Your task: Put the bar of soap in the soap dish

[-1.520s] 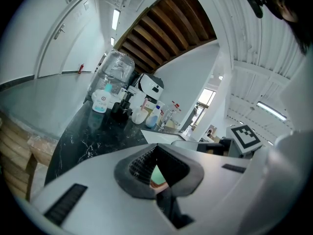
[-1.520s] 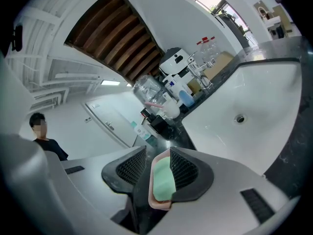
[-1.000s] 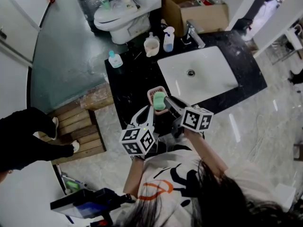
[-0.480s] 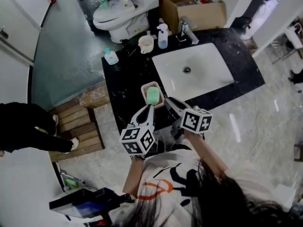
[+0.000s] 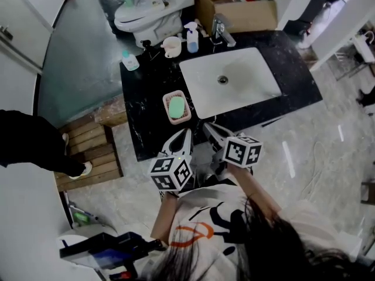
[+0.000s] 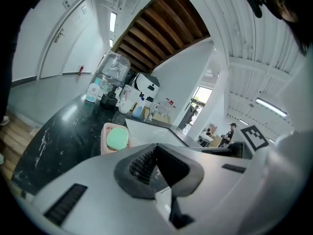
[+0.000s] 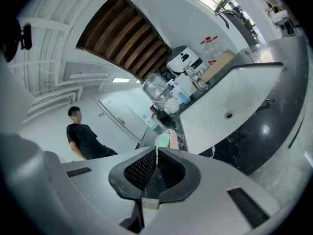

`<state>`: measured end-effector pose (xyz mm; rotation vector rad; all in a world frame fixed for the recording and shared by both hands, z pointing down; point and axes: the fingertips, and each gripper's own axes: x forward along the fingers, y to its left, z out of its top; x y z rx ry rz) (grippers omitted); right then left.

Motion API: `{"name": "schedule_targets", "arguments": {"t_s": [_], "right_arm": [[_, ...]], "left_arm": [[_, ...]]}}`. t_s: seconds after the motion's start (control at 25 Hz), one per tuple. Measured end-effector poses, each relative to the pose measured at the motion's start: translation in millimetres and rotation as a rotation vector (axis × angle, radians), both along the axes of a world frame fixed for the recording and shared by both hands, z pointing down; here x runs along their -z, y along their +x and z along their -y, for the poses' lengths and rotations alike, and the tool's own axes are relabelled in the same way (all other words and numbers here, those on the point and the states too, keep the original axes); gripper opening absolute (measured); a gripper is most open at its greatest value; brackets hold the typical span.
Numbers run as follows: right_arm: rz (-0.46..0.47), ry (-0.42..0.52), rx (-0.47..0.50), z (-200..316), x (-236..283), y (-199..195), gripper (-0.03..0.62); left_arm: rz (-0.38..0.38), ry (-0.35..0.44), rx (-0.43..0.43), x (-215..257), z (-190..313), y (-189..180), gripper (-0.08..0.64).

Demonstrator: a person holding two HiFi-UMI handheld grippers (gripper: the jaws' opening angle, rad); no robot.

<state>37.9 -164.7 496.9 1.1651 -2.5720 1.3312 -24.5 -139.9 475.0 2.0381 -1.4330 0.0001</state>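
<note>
The green bar of soap [image 5: 176, 106] lies in the pink soap dish [image 5: 186, 117] on the black counter, left of the sink. Both grippers hang off the counter's near edge, apart from the dish. My left gripper [image 5: 186, 132] is shut and holds nothing. My right gripper [image 5: 208, 125] is closing; its pads meet at the tip with nothing between them. The left gripper view shows the soap [image 6: 117, 139] in the dish [image 6: 104, 131] beyond the left gripper [image 6: 156, 146]. In the right gripper view the soap [image 7: 163, 140] peeks over the right gripper [image 7: 157, 150].
A white sink [image 5: 234, 84] with a faucet [image 5: 220, 28] fills the counter's right. A spray bottle [image 5: 192, 37], a cup [image 5: 171, 45] and a small bottle [image 5: 129, 61] stand at the back. Behind are a cardboard box [image 5: 234, 10] and a toilet [image 5: 140, 16]. A person [image 5: 29, 145] stands at left by wooden steps [image 5: 88, 151].
Both grippers have drawn back from the dish to beyond the counter's near edge. The soap stays in the dish. The right jaws, open around the soap before, have come together.
</note>
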Motion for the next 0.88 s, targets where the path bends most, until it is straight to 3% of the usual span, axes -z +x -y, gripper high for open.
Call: {"name": "schedule_targets", "arguments": {"t_s": [0.52, 0.88], "right_arm": [[0.02, 0.001, 0.06, -55.3, -0.1, 38.0, 0.009], [0.056, -0.022, 0.123, -85.2, -5.5, 26.3, 0.009]], "left_arm": [[-0.011, 0.006, 0.049, 7.5, -59.3, 44.2, 0.002], [0.023, -0.022, 0.12, 4.6, -94.3, 33.5, 0.002]]}}
